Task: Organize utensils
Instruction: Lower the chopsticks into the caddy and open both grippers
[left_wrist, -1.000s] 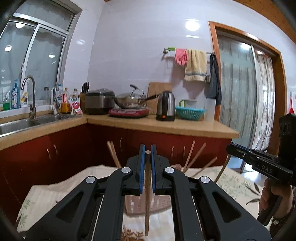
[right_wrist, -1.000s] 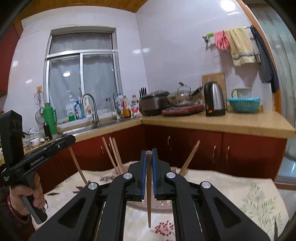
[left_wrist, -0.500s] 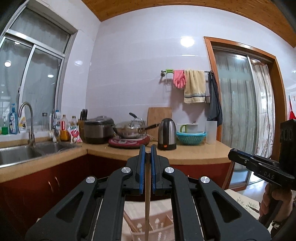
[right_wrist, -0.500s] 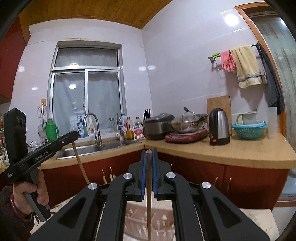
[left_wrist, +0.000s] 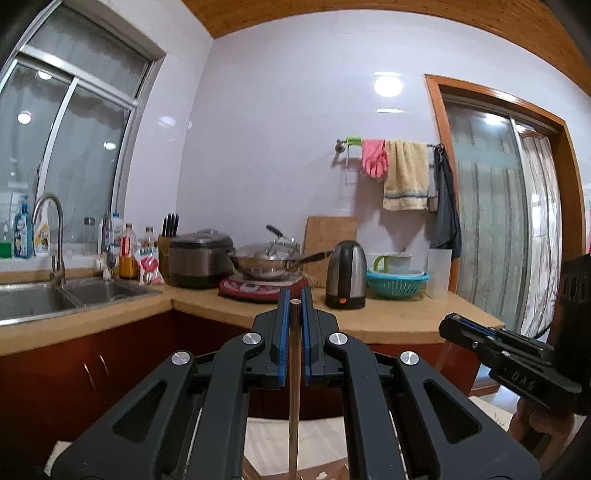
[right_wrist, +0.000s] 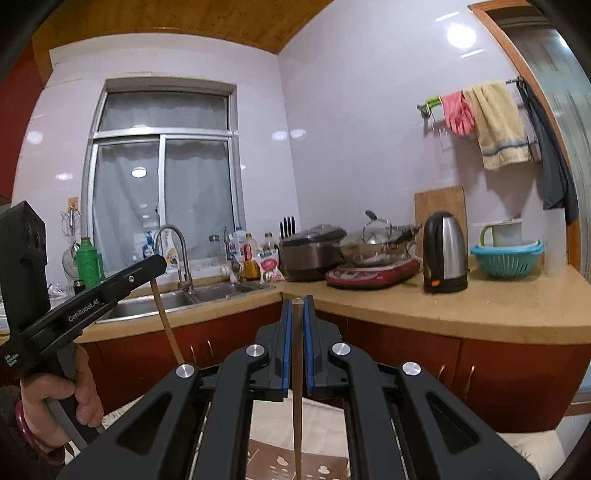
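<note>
Kitchen backdrop: tan countertop (left_wrist: 388, 317) mid-frame, steel sink (left_wrist: 33, 299) at left. Left gripper (left_wrist: 295, 310) pinching thin wooden chopstick (left_wrist: 294, 398), long axis vertical, running down to frame bottom. Right gripper (right_wrist: 297, 314) likewise clamped on second wooden chopstick (right_wrist: 297, 417), upright. Perforated utensil holder (right_wrist: 295, 463) glimpsed bottom centre, directly beneath sticks: next move probably straight down.

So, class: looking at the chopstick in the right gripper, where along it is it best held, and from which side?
Near the top end, as the right gripper does: pads either side of the thin chopstick, approached side-on. It hangs upright, leaving its long lower part free to drop into a holder.
</note>
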